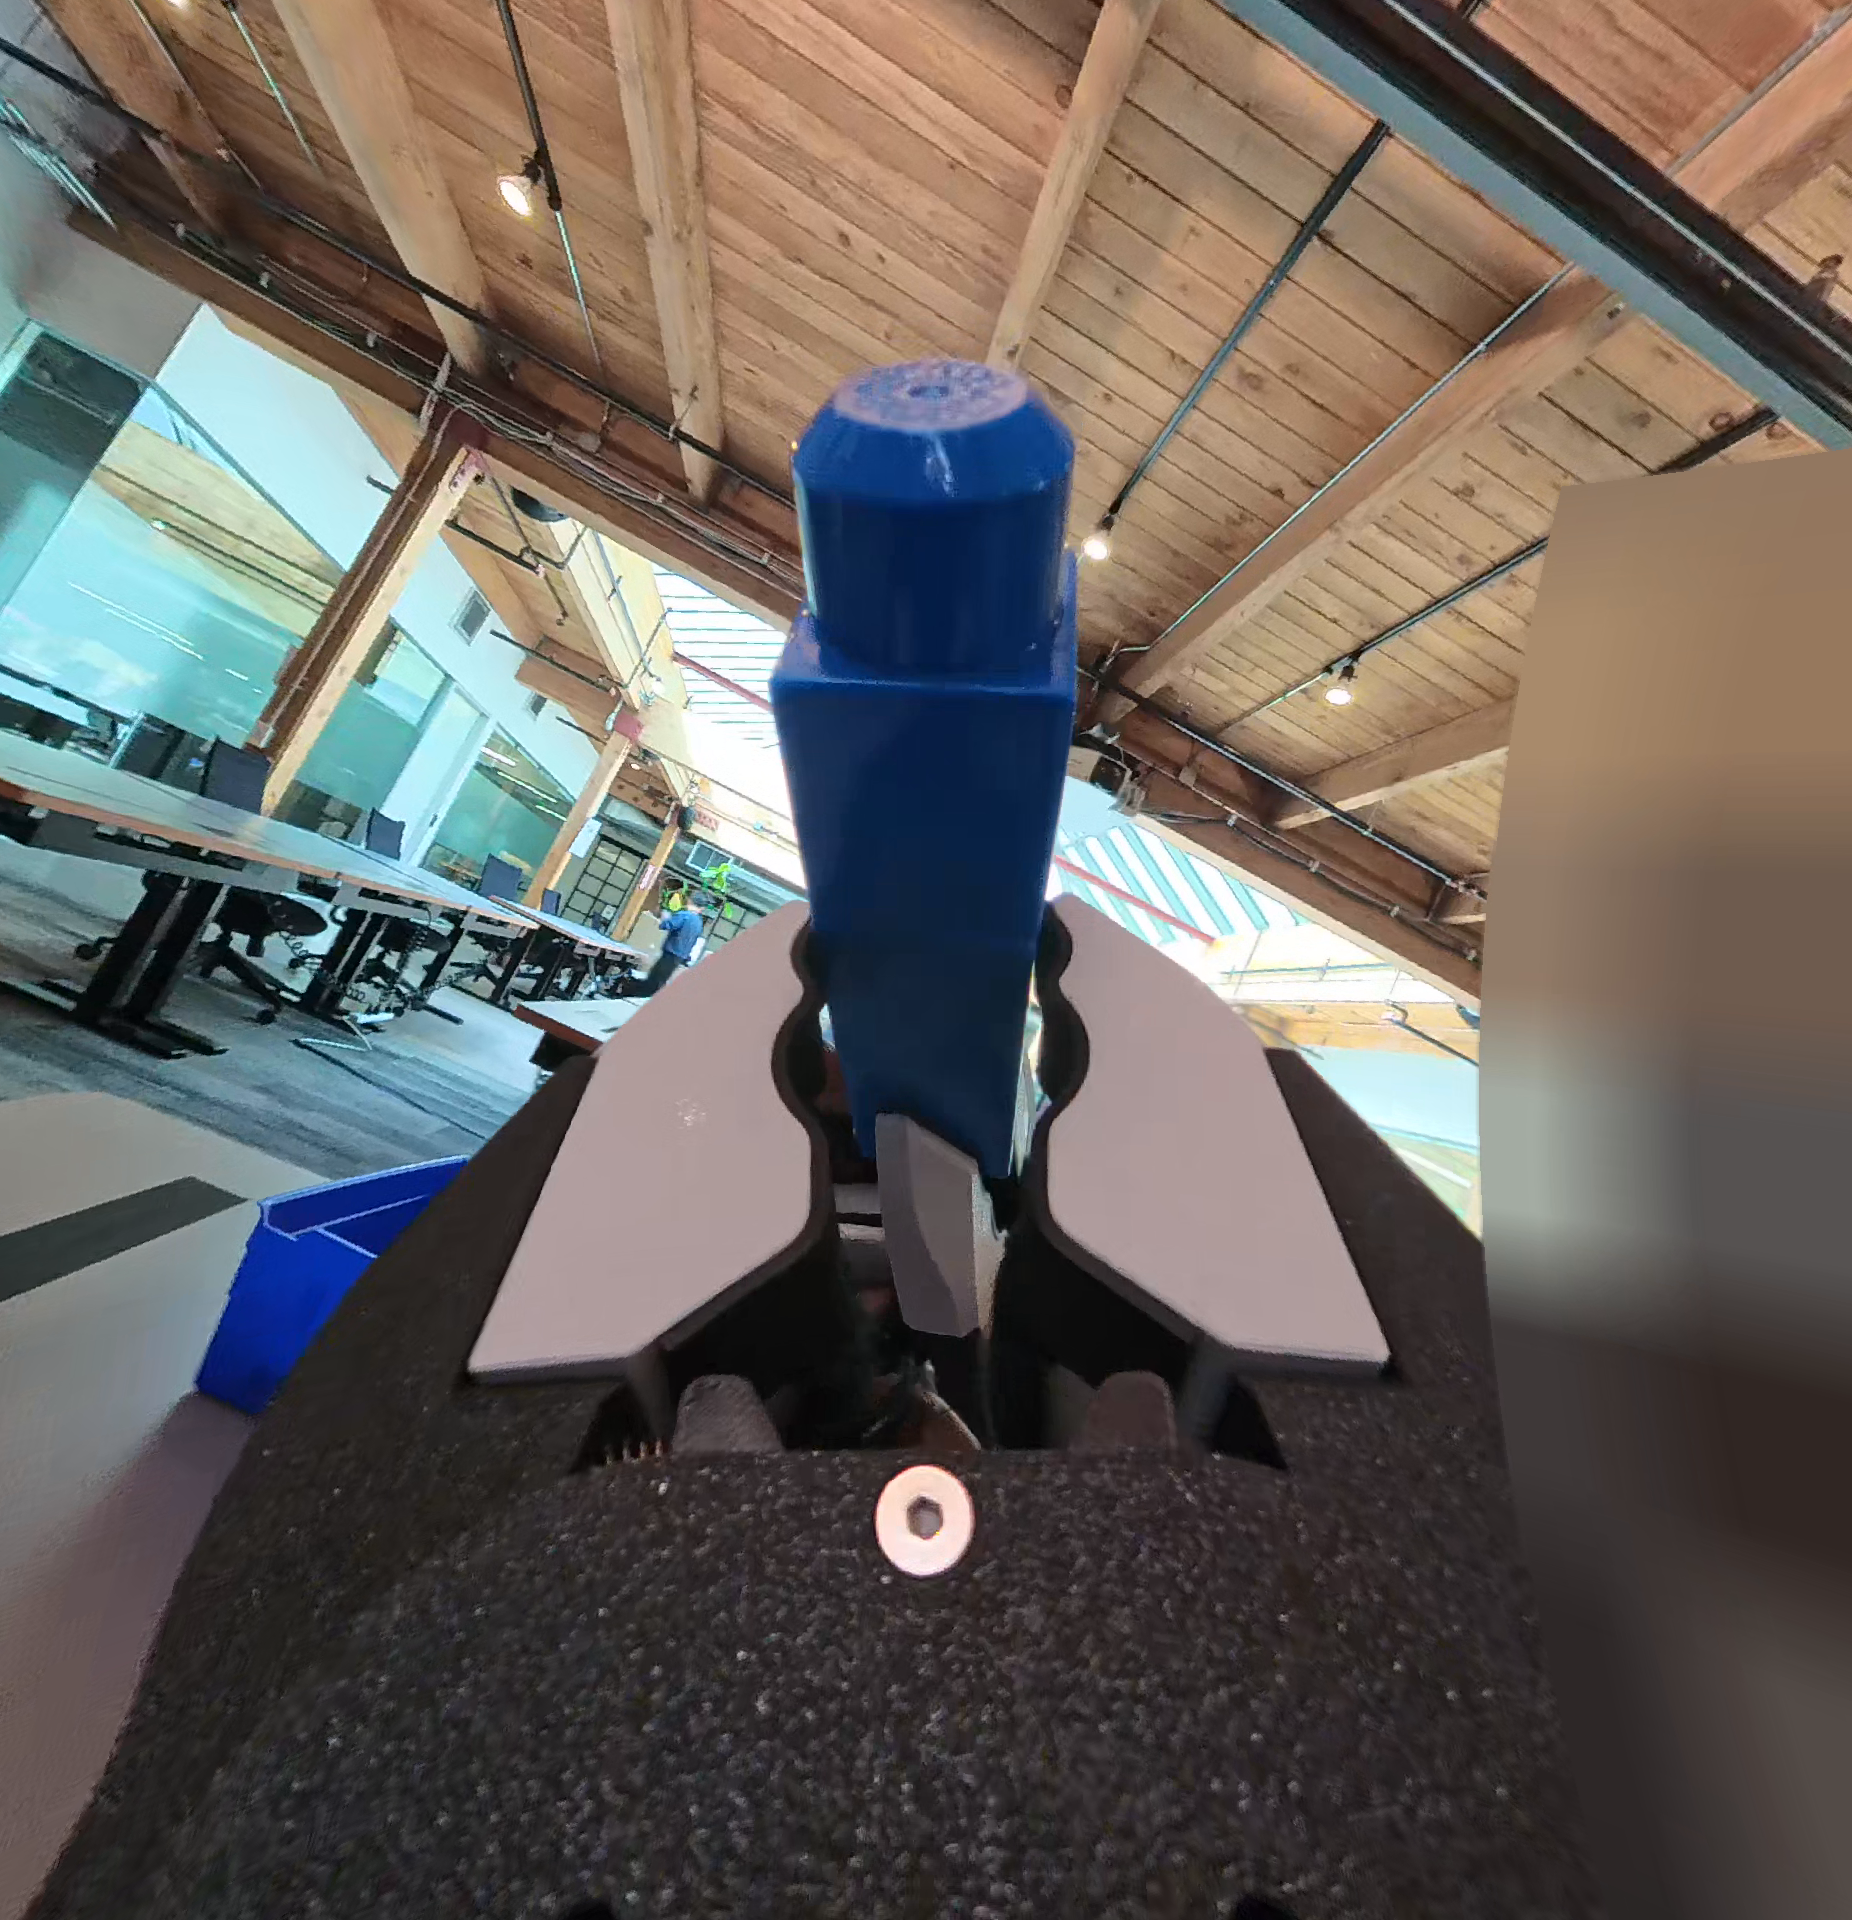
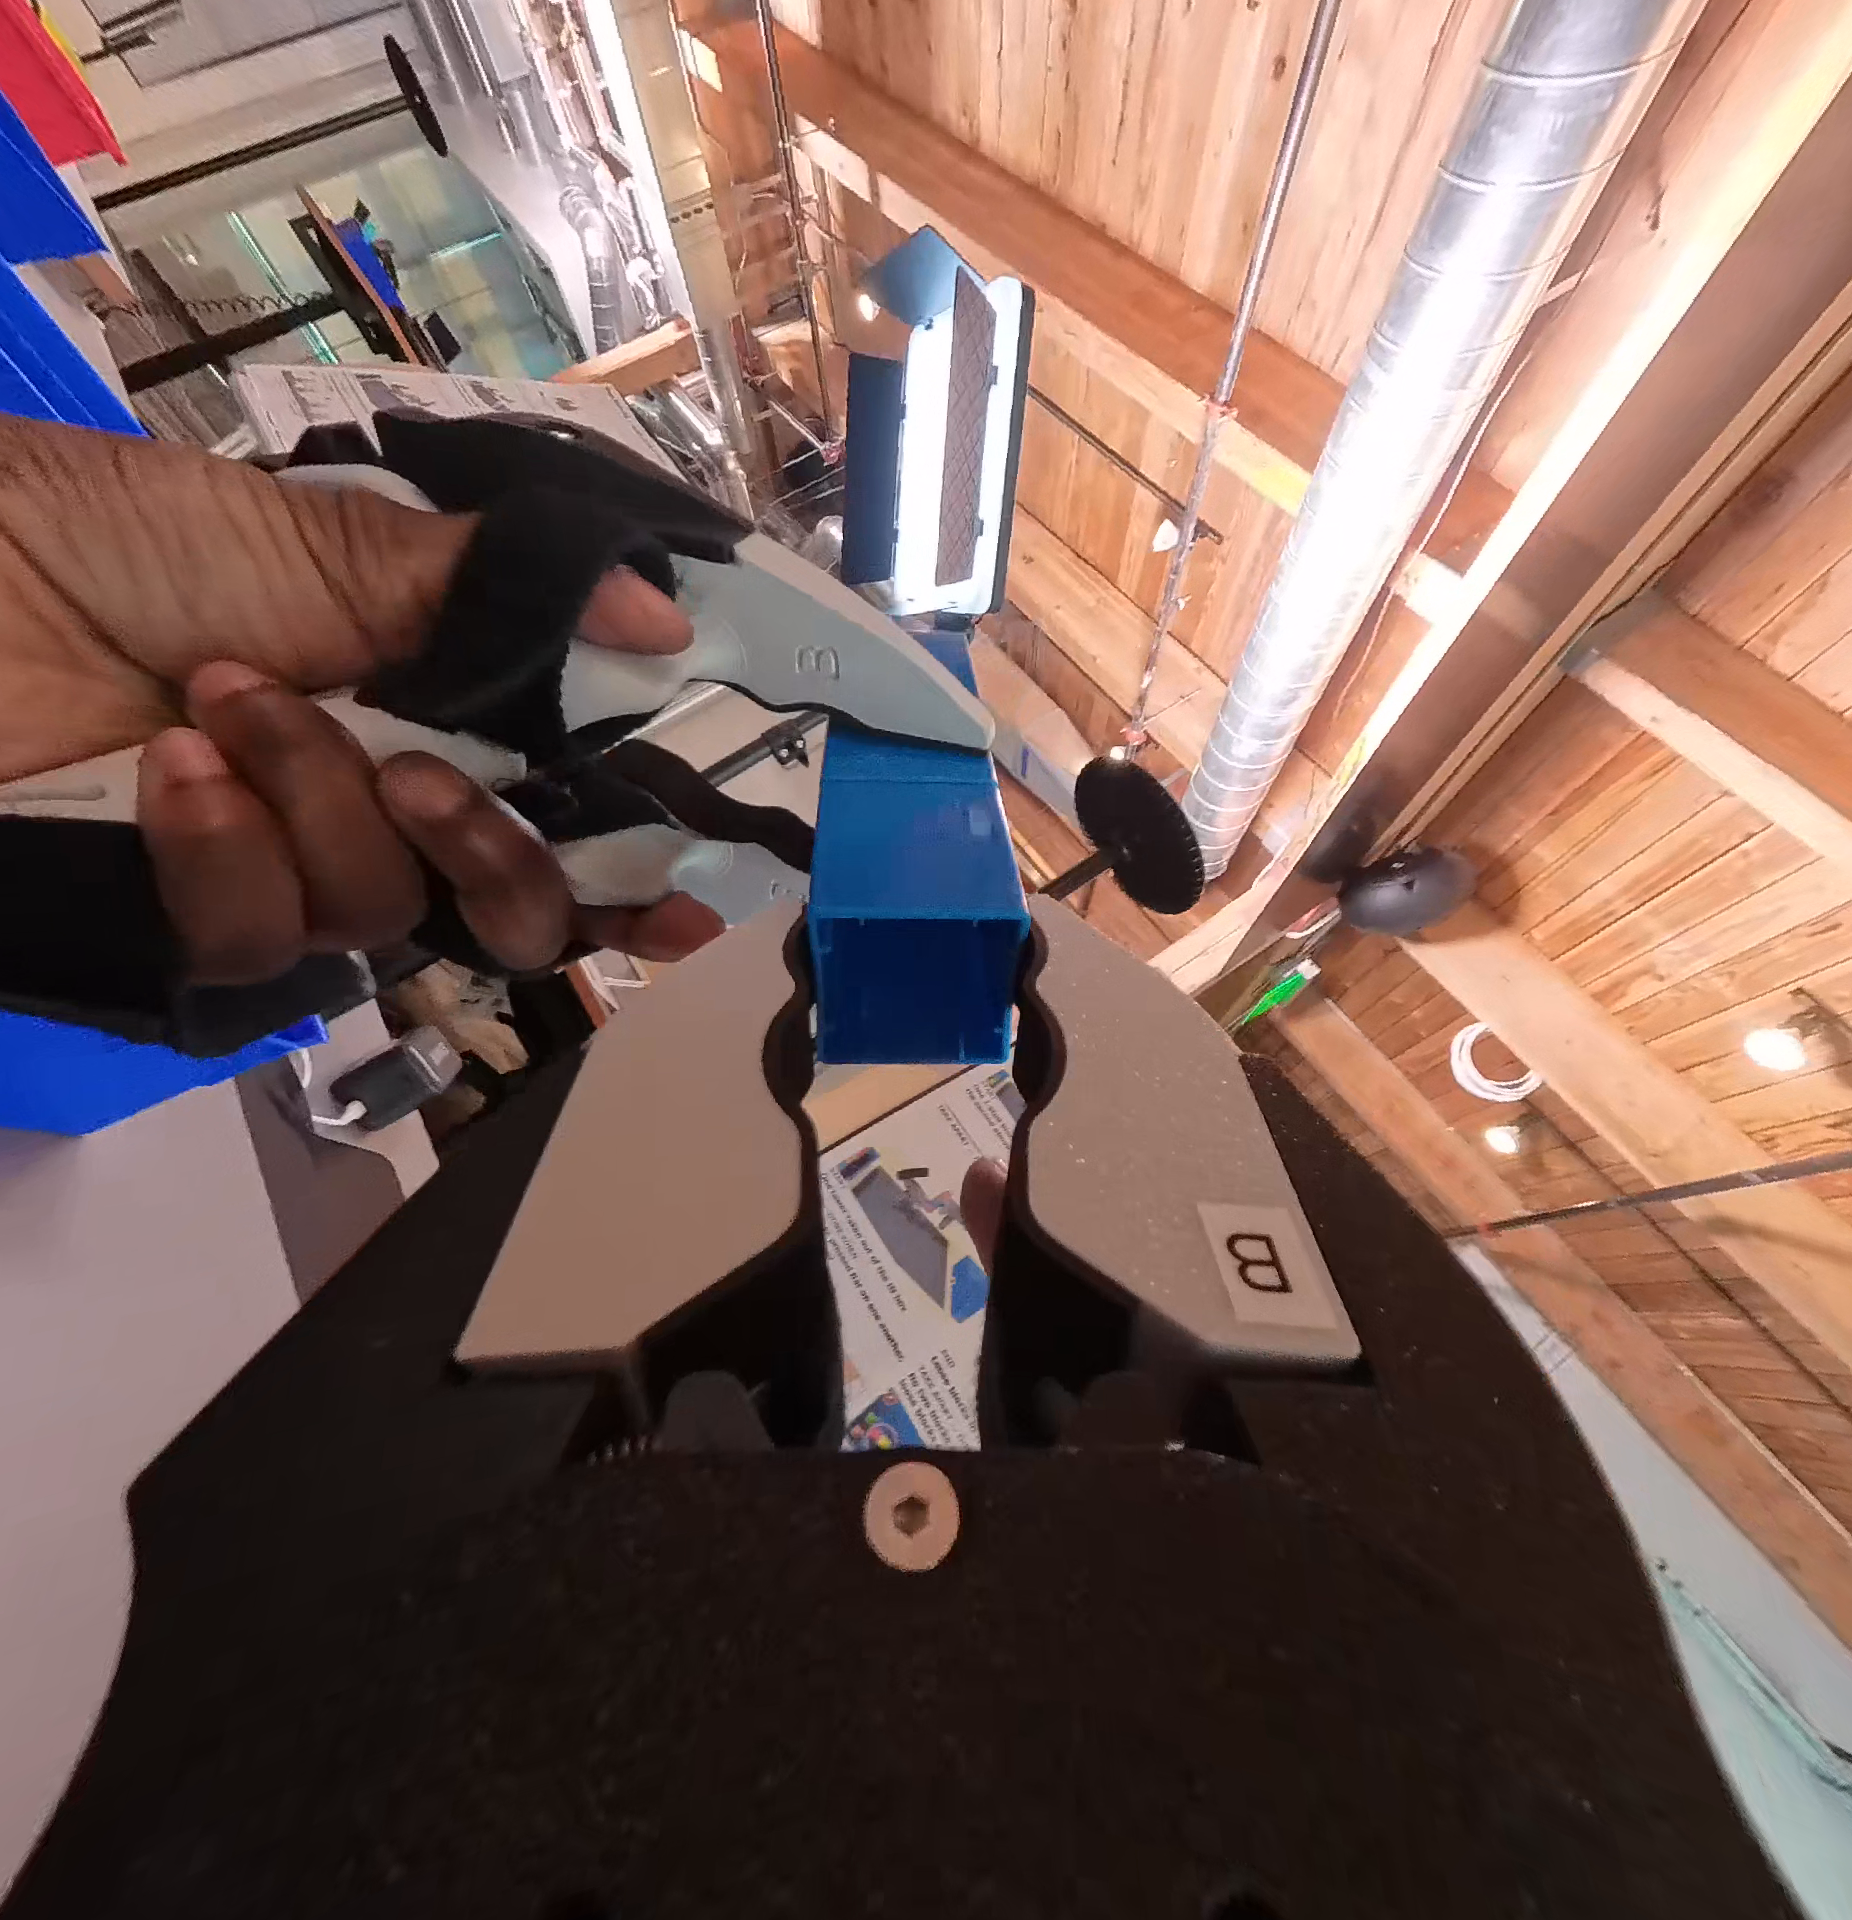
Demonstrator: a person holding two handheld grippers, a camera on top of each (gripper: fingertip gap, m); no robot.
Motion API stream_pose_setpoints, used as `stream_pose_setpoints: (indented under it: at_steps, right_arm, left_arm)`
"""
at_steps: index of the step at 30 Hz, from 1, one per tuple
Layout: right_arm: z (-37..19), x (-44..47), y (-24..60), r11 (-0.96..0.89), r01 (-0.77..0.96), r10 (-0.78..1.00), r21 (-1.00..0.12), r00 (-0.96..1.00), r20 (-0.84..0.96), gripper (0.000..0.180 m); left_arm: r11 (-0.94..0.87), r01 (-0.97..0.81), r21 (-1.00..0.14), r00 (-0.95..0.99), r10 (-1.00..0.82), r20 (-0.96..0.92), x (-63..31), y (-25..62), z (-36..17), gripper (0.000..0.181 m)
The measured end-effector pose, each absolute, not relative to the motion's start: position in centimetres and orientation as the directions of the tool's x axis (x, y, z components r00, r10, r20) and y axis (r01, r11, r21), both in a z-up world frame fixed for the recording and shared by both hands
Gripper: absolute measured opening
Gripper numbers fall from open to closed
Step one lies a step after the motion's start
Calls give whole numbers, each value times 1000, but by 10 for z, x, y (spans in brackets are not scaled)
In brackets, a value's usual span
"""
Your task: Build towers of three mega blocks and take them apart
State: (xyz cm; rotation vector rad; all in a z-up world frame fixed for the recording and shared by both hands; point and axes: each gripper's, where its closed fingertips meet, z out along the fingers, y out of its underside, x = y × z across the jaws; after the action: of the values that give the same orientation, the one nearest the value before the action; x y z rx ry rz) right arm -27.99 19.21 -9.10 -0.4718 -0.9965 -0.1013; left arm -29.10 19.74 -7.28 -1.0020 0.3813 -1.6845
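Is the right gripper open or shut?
Shut on the blue block stack: right gripper fingertips press both sides of its hollow end.

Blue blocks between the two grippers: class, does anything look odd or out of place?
Nothing looks damaged. The blue blocks are held in mid-air, pointing at the ceiling, gripped by the left gripper and the right gripper at once.

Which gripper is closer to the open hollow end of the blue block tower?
Right. The right gripper clamps the blue block tower right at its hollow end; the left gripper grips the tower's sides farther up.
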Motion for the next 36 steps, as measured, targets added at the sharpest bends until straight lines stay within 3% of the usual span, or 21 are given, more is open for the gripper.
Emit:
stream_pose_setpoints:
  at_steps: [6, 9, 12, 16, 21, 25, 27, 31, 36]
  right_arm:
    - [-88, -278, 186, 893, 266, 170, -363, 548, 819, 35]
    - [-85, -264, 191, 884, 278, 176, -377, 549, 817, 35]
    - [-74, -231, 206, 856, 279, 192, -435, 611, 768, 38]
    - [-61, -167, 236, 766, 329, 177, -552, 718, 674, 34]
    - [-93, -43, 297, 359, 498, 81, -790, 826, 557, 35]
    - [-176, 59, 330, -118, 421, 45, -899, 907, 419, 35]
    - [-226, 97, 336, -338, 321, 13, -885, 942, 337, 35]
    - [-315, 129, 327, -666, 189, 34, -722, 974, 223, 35]
    - [-339, 122, 327, -729, 103, 45, -677, 994, 102, 36]
  left_arm:
    - [-270, 637, -722, 44, -922, 384, -294, 193, -66, 36]
    - [-204, 784, -586, 57, -917, 396, -350, 197, -47, 36]
    - [39, 754, -656, 337, -880, 335, -403, 194, -46, 36]
    - [143, 690, -710, 450, -853, 266, -439, 173, -44, 36]
    - [181, 713, -678, 505, -803, 316, -474, 174, -51, 36]
    - [206, 724, -658, 525, -783, 332, -489, 172, -53, 37]
    - [216, 721, -659, 540, -771, 338, -494, 172, -55, 37]
    - [219, 702, -677, 563, -752, 341, -495, 176, -59, 37]
    - [213, 650, -729, 604, -727, 325, -483, 184, -62, 37]
